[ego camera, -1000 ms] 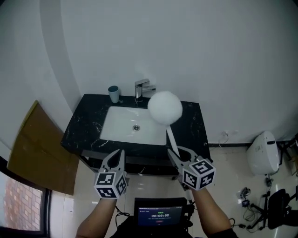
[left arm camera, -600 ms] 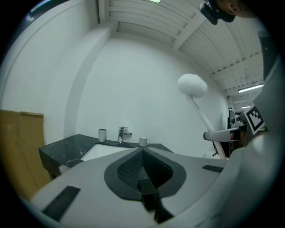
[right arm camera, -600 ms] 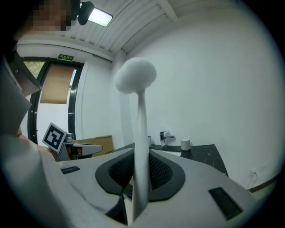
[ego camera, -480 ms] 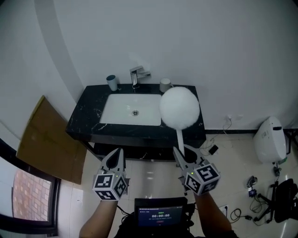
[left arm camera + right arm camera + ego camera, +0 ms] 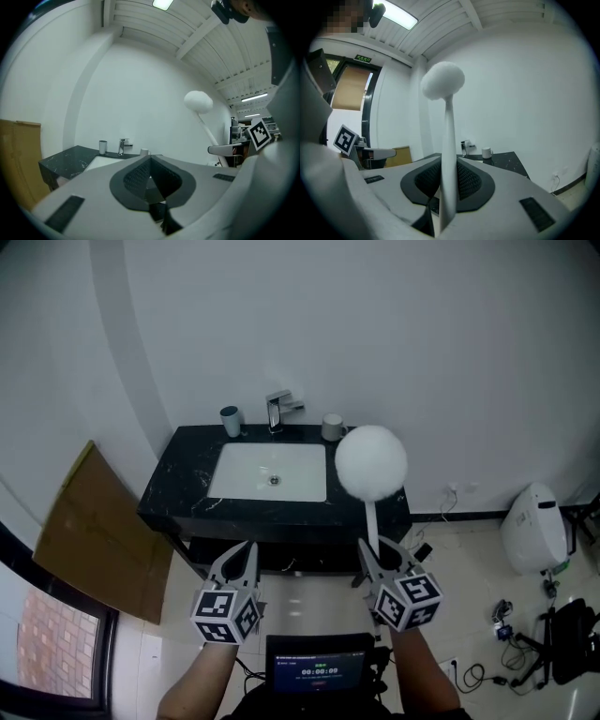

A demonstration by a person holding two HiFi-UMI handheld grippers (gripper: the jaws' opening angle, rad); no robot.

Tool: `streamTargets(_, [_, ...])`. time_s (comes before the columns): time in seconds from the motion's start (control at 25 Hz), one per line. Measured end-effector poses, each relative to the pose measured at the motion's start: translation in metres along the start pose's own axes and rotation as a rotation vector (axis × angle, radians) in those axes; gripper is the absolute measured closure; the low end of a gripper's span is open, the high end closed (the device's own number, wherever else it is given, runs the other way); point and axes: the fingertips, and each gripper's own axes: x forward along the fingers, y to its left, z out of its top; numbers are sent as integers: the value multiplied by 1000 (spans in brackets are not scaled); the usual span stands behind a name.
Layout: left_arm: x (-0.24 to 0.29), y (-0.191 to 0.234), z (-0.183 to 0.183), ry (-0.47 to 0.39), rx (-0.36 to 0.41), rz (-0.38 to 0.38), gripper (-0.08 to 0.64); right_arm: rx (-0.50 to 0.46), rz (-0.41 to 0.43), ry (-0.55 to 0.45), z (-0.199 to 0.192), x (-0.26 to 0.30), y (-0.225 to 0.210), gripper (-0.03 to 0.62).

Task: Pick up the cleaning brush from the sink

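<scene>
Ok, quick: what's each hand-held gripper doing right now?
Left hand-held gripper: shut, nothing between its jaws.
Right hand-held gripper: shut on the brush, gripping its handle, head up.

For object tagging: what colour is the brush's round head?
White; the brush head shows best in the head view.

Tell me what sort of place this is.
Probably a washroom, perhaps a test setup rather than a home: a white sink set in a black counter against a plain wall, a tap and a cup behind it, and loose cables on the tiled floor.
</scene>
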Motion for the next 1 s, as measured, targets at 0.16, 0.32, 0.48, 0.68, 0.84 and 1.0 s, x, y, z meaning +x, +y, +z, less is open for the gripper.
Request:
streamTargets(0.16, [-5, 9, 4, -10, 1, 6, 549, -11, -6, -4, 3, 0, 11, 540])
streamTargets(0.32, [-5, 10, 7, -15, 13, -11, 549, -8, -10, -10, 4, 3, 17, 541])
streamTargets(0.48, [-3, 11, 6, -15, 17, -6, 549, -8, -12, -14, 5, 6, 18, 540])
streamTargets(0.68, [-6, 15, 6, -16, 12, 7, 549, -19, -16, -17, 7, 5, 20, 540])
streamTargets(0.84, [-7, 14, 6, -15, 12, 7, 549, -19, -18, -21, 9, 3, 20, 540])
streamTargets(1.0, [-9, 9, 6, -18, 16, 6, 549, -25, -17, -25, 10, -1, 21, 540])
